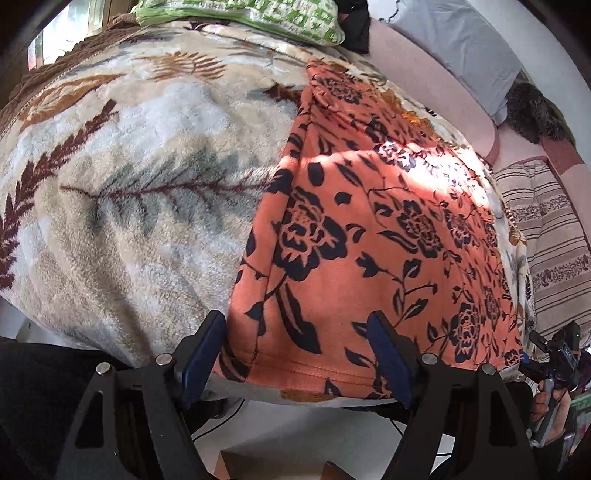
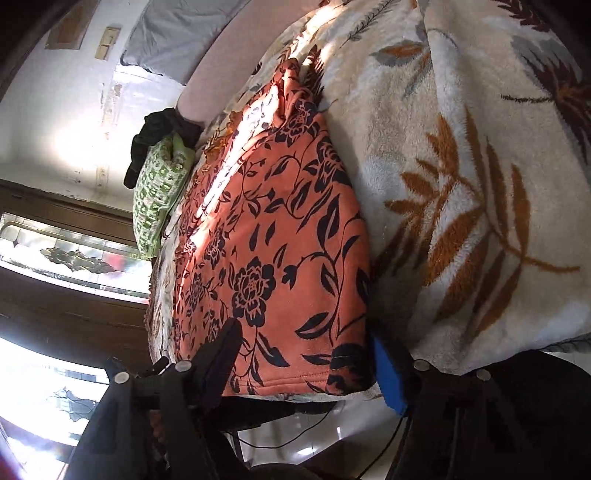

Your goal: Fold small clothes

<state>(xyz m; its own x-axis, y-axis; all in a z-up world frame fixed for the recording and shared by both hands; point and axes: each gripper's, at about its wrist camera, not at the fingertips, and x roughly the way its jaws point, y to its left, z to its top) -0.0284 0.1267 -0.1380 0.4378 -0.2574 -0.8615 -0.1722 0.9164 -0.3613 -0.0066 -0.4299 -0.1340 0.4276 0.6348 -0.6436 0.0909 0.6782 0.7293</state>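
Here, my left gripper (image 1: 297, 354) stands with its jaws wide apart, straddling the near hem of the orange floral garment (image 1: 369, 229). The left finger sits at the garment's left corner, where it meets the leaf-patterned fleece blanket (image 1: 129, 166); the right finger lies over the hem further along. I see cloth between the pads but no pinch, so this claw is released, gripping nothing.

My right gripper (image 2: 306, 354) is also parted, its jaws spanning the same hem at the opposite corner. The dark finger overlaps the orange cloth, and the blue-padded one sits at the garment's edge against the blanket (image 2: 461, 184). I cannot see the pads pressing the fabric, so I call it loose, with the orange floral garment (image 2: 280, 240) between the fingers.

Outward from both claws the garment lies spread flat on the blanket, running away from the fingers, with a sunlit patch on its far part. Beyond its far end sits a green-and-white patterned pillow (image 1: 266, 18), with something black beside it. The pillow's print may hold characters, but I cannot read any. Off to the left gripper's right a striped cushion (image 1: 554, 240) lies past the blanket. No brand or label shows anywhere.
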